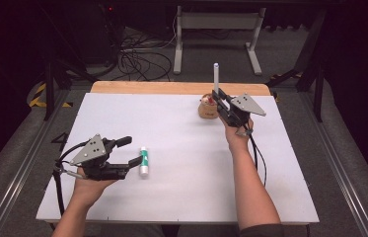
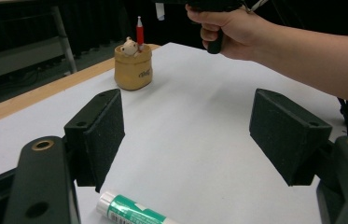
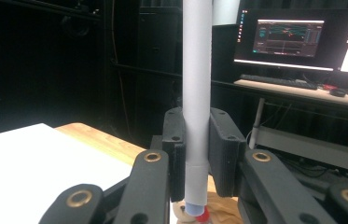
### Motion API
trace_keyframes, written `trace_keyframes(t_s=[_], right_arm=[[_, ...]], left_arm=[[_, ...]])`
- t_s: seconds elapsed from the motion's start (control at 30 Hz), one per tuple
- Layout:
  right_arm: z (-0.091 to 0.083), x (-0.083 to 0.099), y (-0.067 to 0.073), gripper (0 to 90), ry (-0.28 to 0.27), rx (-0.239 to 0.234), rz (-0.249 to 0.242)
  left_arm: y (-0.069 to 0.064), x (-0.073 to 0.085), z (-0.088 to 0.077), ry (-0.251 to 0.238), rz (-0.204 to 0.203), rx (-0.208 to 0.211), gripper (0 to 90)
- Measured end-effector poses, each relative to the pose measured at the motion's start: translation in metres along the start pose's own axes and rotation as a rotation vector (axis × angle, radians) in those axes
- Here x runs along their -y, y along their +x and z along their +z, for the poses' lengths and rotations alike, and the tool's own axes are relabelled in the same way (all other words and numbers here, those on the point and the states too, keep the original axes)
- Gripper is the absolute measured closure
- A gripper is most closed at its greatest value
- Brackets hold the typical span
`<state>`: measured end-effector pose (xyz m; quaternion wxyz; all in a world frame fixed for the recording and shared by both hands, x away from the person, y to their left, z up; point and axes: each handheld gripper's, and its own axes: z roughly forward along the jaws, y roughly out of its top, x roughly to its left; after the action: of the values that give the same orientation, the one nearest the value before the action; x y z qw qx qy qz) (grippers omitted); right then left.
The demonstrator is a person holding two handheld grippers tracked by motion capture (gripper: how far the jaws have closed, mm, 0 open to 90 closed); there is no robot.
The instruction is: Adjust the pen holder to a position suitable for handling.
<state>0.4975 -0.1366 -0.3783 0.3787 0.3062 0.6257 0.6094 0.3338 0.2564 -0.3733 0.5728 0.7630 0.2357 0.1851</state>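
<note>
High view: the right gripper (image 1: 219, 101) stands near the far right corner of the white worktop (image 1: 181, 197), its jaws clamped on a grey pen (image 1: 216, 78) that rises upright above them. The pen's lower end sits directly over a small tan pot (image 1: 207, 109) just left of the gripper; whether it has entered the pot cannot be told. In the right gripper view the pads press both sides of the pen (image 3: 196, 93). In the left gripper view the pot (image 2: 133, 65) holds a small bear figure (image 2: 128, 46) and a red pen (image 2: 139, 30). The left gripper (image 1: 128, 151) rests near the worktop's near left corner, jaws wide apart and holding nothing, with a green-and-white glue stick (image 1: 143, 161) lying just beside its tips
</note>
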Motion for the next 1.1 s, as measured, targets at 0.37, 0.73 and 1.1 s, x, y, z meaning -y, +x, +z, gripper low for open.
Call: trace_keyframes(t_s=[0.37, 0.73, 1.1], right_arm=[[0.016, 0.020, -0.012, 78.5, 0.002, 0.027, 0.041], [0.026, 0.037, -0.017, 78.5, 0.006, 0.039, 0.062], [0.035, 0.059, -0.026, 78.5, 0.030, 0.065, 0.087]], left_arm=[[0.001, 0.002, 0.001, 0.004, -0.006, 0.004, 27.2], [0.002, 0.003, 0.002, 0.001, -0.004, 0.004, 27.1], [0.002, 0.004, 0.002, 0.002, -0.009, 0.003, 27.1]])
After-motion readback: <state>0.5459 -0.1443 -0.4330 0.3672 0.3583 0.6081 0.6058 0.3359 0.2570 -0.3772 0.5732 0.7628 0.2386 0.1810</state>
